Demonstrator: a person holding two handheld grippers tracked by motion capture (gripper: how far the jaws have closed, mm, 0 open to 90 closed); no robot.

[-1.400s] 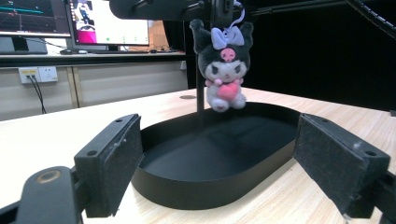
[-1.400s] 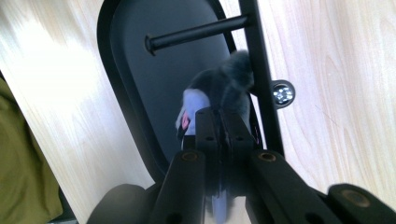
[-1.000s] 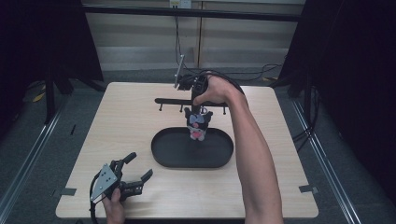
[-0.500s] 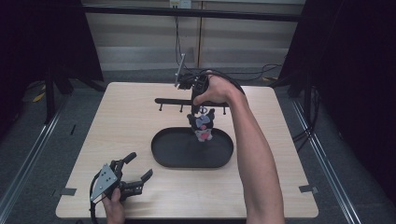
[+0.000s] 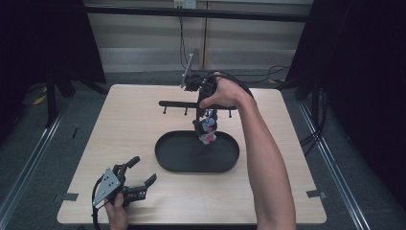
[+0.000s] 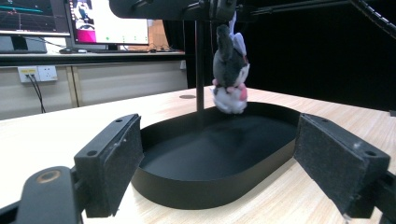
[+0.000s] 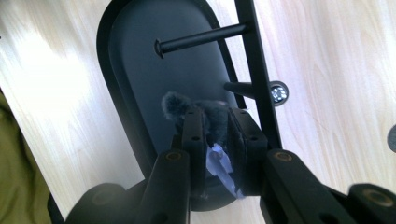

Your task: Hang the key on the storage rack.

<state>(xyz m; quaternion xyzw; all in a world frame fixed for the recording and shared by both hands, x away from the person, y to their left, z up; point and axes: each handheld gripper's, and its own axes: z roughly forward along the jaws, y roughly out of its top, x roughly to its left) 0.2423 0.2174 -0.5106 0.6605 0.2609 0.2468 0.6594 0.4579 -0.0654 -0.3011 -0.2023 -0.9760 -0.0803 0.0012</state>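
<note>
Table (image 5: 129, 124): light wood, carrying everything listed here. Tray (image 5: 167, 158): black, oval, shallow, sitting near the middle of the table; its floor is showing bare in the high view and in the left gripper view (image 6: 205, 158), so nothing is lying in it at this moment. Rack (image 5: 177, 103): black bar with short pegs, standing just behind the tray on a thin post; no item is seen hanging from its pegs. Right gripper (image 5: 207, 122): pointing downward over the far end of the tray, its jaws pinching closed on a soft toy, as its own view is showing (image 7: 215, 140). Left gripper (image 5: 142, 173): resting at the near left corner of the table, well apart from the tray, its jaws standing wide with nothing between them; its pads (image 6: 114, 158) are framing the tray from a low angle. Soft toy (image 5: 208, 130): small, grey and white with pink parts, dangling above the tray's far end, apparently not touching the floor beneath it (image 6: 229, 79); a pale tag is showing between the jaws in the right gripper view. Step in hand, as judged: the toy is being carried down toward the tray for placing. Next move, as judged: lowering a little further until the toy is settling on the tray floor, clear of the rack's post and pegs, then opening the jaws.
</note>
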